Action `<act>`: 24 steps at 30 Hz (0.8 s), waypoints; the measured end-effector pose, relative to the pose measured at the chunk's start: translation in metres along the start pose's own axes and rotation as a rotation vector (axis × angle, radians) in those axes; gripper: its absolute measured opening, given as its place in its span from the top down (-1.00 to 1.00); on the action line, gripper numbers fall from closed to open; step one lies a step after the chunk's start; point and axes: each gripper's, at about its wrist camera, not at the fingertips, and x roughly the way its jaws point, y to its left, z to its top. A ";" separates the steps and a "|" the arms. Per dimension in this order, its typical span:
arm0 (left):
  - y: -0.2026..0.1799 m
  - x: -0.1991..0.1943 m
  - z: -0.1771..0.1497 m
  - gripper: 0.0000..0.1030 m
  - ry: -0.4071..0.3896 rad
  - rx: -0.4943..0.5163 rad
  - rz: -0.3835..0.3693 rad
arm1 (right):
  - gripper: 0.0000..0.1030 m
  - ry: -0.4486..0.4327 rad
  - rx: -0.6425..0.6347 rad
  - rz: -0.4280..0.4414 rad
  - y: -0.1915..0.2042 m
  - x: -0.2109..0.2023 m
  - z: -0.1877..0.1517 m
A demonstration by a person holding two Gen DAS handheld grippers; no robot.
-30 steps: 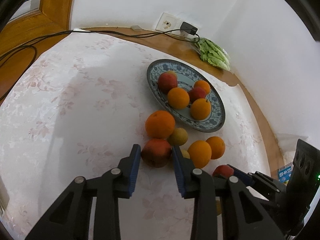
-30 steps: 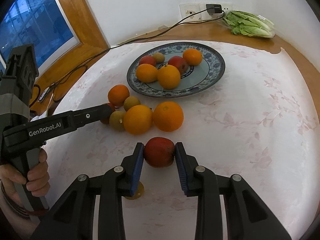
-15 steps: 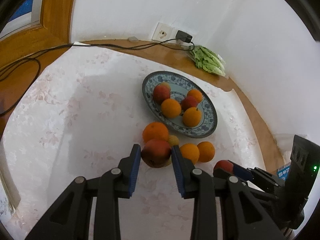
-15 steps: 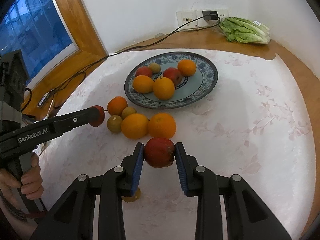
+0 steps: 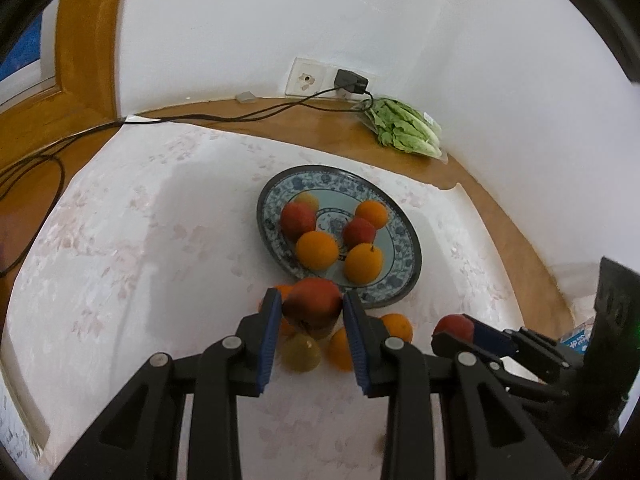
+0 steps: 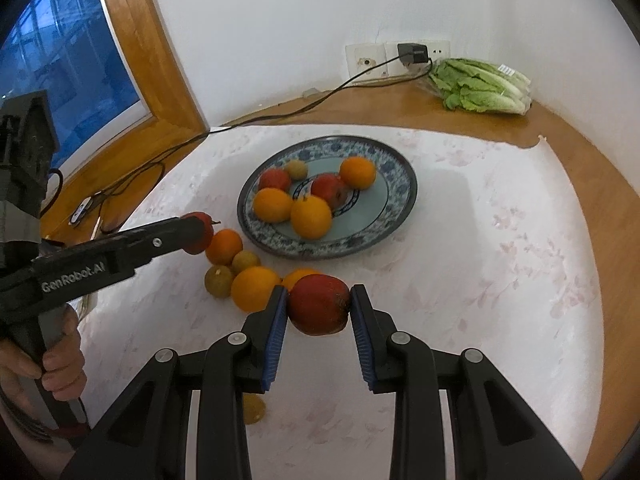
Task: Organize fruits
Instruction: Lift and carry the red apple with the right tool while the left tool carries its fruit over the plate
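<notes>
My left gripper (image 5: 310, 306) is shut on a red apple (image 5: 313, 303) held above the tablecloth. A second red apple (image 6: 319, 309) sits squeezed in my right gripper (image 6: 319, 307), also off the table. Each gripper shows in the other's view: the right gripper (image 5: 456, 330) with its apple, the left gripper (image 6: 196, 232) with its apple. Ahead lies a blue-patterned plate (image 5: 404, 240) (image 6: 394, 196) holding several oranges and apples. Loose oranges (image 6: 254, 288) and small greenish fruits (image 6: 219, 280) lie on the cloth in front of the plate, partly hidden by the held apples.
A bag of lettuce (image 6: 482, 88) lies on the wooden ledge by the wall sockets (image 6: 370, 60). A black cable (image 5: 52, 148) runs from the charger along the ledge. A person's hand (image 6: 60, 364) grips the left handle. A small yellow fruit (image 6: 252, 410) lies under my right gripper.
Both grippers have risen from the table, each carrying its red apple. The loose fruit cluster and plate now look smaller and farther below.
</notes>
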 end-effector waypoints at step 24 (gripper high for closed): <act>-0.009 0.044 0.015 0.36 0.003 0.047 0.045 | 0.37 -0.007 -0.023 -0.028 -0.017 0.034 0.040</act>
